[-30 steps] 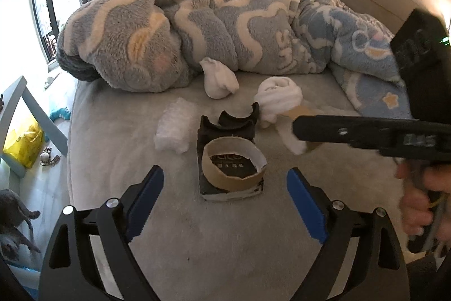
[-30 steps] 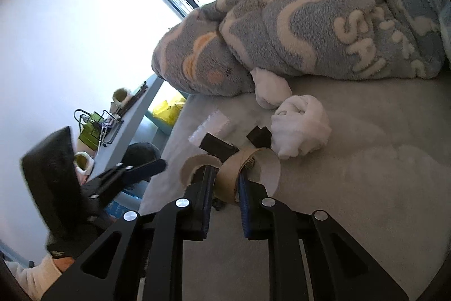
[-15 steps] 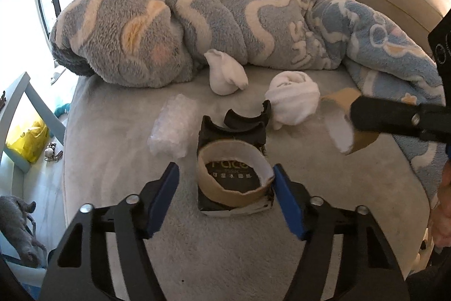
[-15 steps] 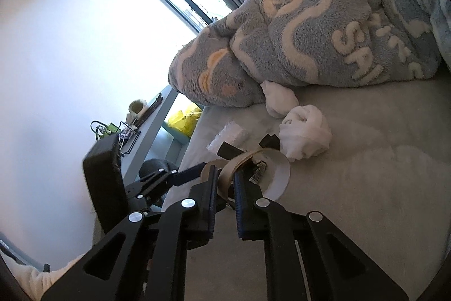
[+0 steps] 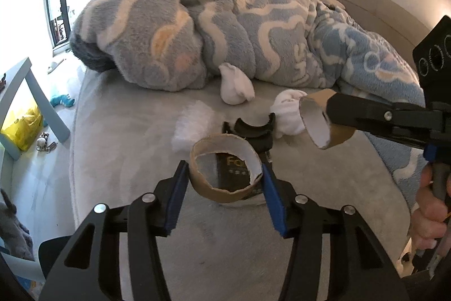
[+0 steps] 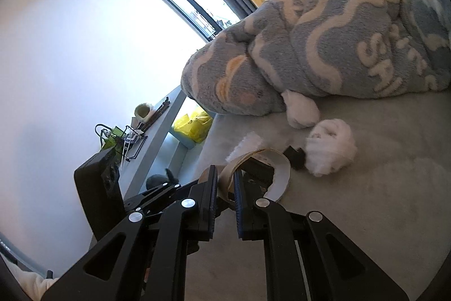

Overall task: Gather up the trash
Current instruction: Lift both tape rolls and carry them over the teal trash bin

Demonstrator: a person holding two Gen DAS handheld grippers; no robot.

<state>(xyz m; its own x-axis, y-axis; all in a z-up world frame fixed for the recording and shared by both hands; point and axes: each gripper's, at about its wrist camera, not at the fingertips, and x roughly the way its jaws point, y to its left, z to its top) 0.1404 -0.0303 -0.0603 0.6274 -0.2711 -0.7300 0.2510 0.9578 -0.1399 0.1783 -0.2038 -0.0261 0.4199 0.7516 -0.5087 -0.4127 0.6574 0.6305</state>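
Note:
Two brown cardboard tape rings are in hand over the grey bed. My left gripper [image 5: 224, 174] is shut on one cardboard ring [image 5: 222, 189], its blue pads [image 5: 177, 182] pressing both sides, just above a black box [image 5: 234, 171]. My right gripper [image 6: 225, 188] is shut on the wall of the second cardboard ring [image 5: 324, 126], held in the air to the right; it also shows in the right wrist view [image 6: 279, 174]. Crumpled white tissue wads [image 5: 235, 85] [image 5: 287, 109] and a bubble-wrap piece [image 5: 193, 123] lie on the bed beyond.
A bunched blue-and-cream fleece blanket [image 5: 225, 30] fills the back of the bed. A black curved plastic piece [image 5: 253, 129] sits behind the box. To the left, past the bed edge, are a grey desk leg [image 5: 36, 92], a yellow bag [image 5: 22, 126] and a cat [image 5: 14, 230].
My left gripper moved forward and closed on the ring on the black box, lifting it slightly. My right gripper carried its ring up and away to the right.

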